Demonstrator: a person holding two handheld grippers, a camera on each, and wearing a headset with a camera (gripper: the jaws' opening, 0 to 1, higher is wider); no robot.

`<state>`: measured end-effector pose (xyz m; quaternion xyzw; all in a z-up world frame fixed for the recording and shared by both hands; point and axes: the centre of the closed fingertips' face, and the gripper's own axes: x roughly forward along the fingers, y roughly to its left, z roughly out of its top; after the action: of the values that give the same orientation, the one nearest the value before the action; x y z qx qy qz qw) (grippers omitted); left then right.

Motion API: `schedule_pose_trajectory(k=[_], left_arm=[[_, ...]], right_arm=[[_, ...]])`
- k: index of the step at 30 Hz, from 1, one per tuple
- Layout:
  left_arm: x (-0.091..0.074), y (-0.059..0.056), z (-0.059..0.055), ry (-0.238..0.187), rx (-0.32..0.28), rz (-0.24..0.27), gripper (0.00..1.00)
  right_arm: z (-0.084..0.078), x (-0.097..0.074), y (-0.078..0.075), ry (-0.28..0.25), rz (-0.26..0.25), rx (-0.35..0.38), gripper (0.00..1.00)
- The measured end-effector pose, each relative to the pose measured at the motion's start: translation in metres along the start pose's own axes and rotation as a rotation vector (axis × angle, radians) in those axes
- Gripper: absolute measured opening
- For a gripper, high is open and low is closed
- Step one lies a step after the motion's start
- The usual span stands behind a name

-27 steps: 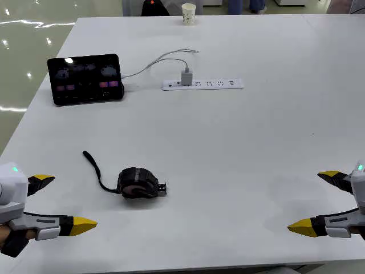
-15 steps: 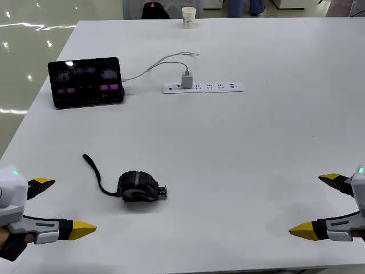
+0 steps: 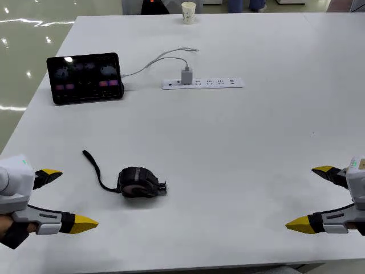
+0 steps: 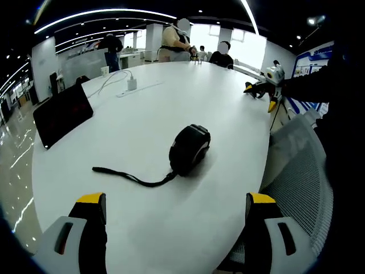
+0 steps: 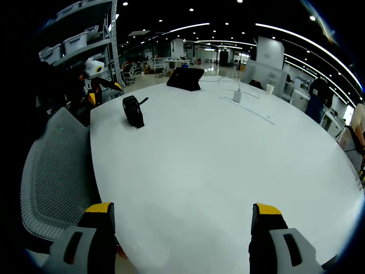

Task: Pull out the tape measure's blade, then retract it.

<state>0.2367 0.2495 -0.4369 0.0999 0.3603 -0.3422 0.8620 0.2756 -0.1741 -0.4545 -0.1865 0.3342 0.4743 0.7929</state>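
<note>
1. A single paper cup (image 3: 189, 12) stands at the far edge of the white table (image 3: 256, 142); whether anything is in it cannot be told.
2. One black tape measure (image 3: 138, 182) lies on its side on the near left part of the table, between the two grippers but nearer the left one; its blade is wound inside the case, and its one black wrist strap (image 3: 94, 168) trails off to the left.
3. The left gripper (image 3: 75, 198) hovers just left of the tape measure, jaws spread wide and grasping nothing.
4. The right gripper (image 3: 302, 197) hangs well apart from it at the near right edge, jaws likewise released and empty.
5. Farther back are one dark tablet (image 3: 85, 78), propped up, and one white power strip (image 3: 202, 84); one charger (image 3: 186, 76) sits in the strip, and its cable (image 3: 157, 60) runs towards the tablet.
6. One grey mesh chair (image 5: 51, 165) stands against the near edge.
</note>
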Motion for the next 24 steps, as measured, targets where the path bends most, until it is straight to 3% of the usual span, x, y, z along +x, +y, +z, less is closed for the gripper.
schedule_pose_trajectory(k=[5, 11, 16, 24], left_arm=[[0.005, -0.001, 0.002, 0.038, 0.044, -0.032, 0.99], [0.01, -0.002, 0.009, 0.053, 0.082, -0.05, 0.99], [0.016, -0.006, 0.012, 0.08, 0.1, -0.082, 0.99], [0.023, -0.007, 0.02, 0.089, 0.145, -0.104, 0.99]], right_arm=[[0.008, 0.004, 0.0, -0.018, 0.002, -0.027, 0.99], [0.02, 0.009, -0.002, -0.049, 0.028, -0.025, 0.99], [0.025, 0.013, -0.005, -0.048, 0.026, -0.042, 0.99], [0.034, 0.021, -0.006, -0.049, 0.038, -0.079, 0.99]])
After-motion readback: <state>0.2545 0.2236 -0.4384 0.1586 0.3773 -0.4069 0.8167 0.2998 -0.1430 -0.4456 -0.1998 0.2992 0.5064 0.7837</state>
